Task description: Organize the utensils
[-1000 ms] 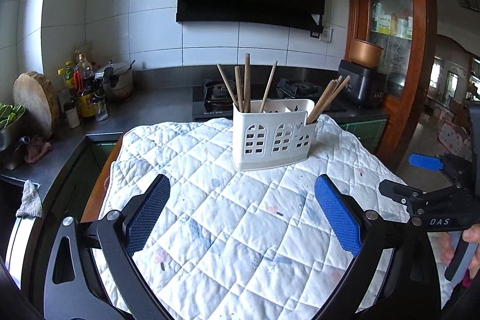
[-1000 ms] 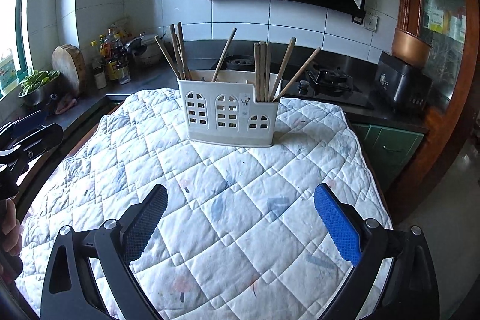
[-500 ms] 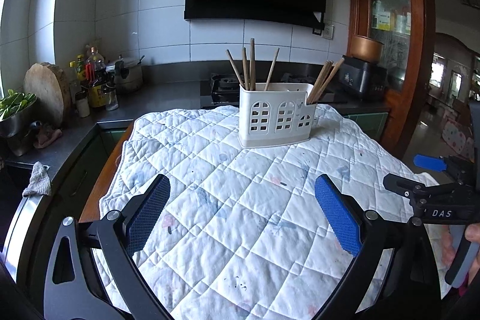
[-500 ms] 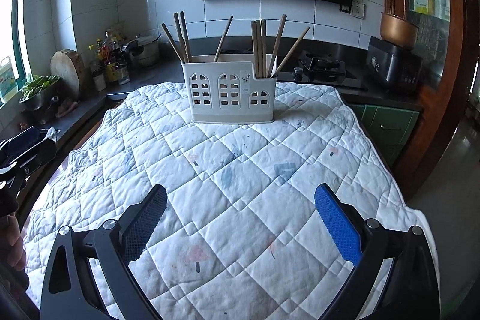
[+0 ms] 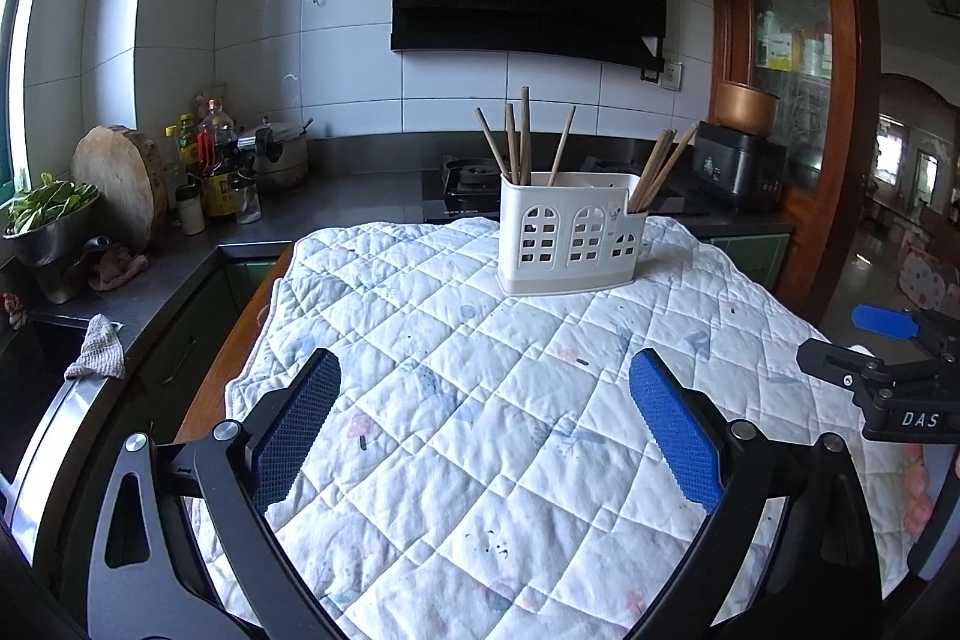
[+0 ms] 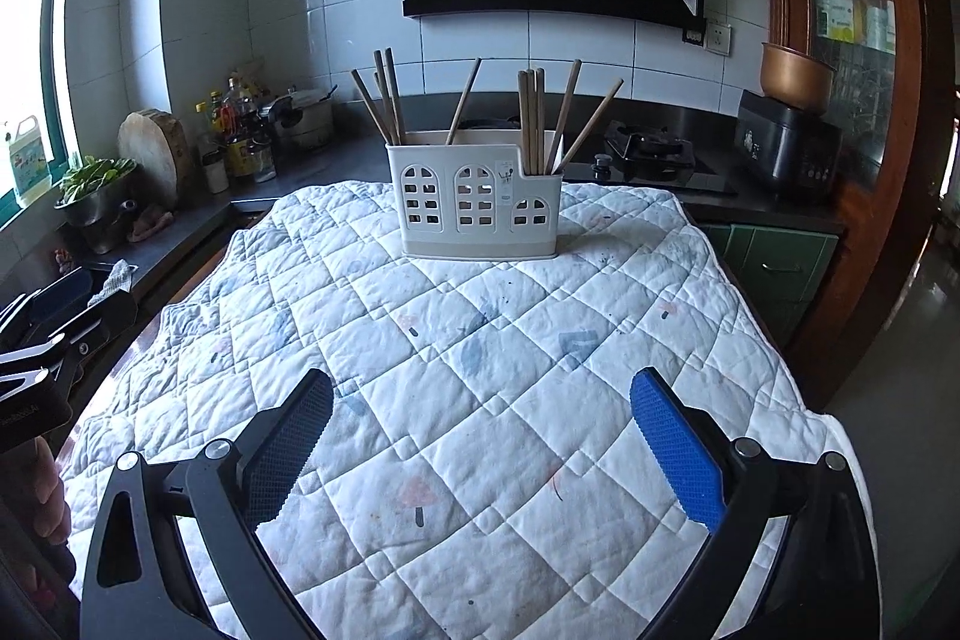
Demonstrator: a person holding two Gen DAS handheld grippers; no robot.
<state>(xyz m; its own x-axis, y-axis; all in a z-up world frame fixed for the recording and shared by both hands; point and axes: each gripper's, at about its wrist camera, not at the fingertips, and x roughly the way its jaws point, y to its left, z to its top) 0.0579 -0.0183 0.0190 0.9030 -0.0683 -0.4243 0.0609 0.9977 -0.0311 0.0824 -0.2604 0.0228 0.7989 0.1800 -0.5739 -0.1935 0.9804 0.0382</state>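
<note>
A white utensil holder [image 5: 573, 232] was seen standing upright on a quilted cloth [image 5: 480, 400] that covered the table [image 5: 240, 328]. Wooden chopsticks [image 6: 528, 121] were held in the holder: several in its taller left part and a further bunch in its lower right compartment, all leaning at slight angles. The left claw [image 5: 485, 424] was held well short of the holder, above the near part of the cloth, its jaws spread wide with nothing between them. The right claw [image 6: 480, 442] was likewise held wide and empty, well in front of the holder. Behind the holder a dark stove top [image 6: 648, 154] was visible. To the left of the holder, bottles [image 5: 216, 160] and a round wooden board [image 5: 123, 187] were seen.
</note>
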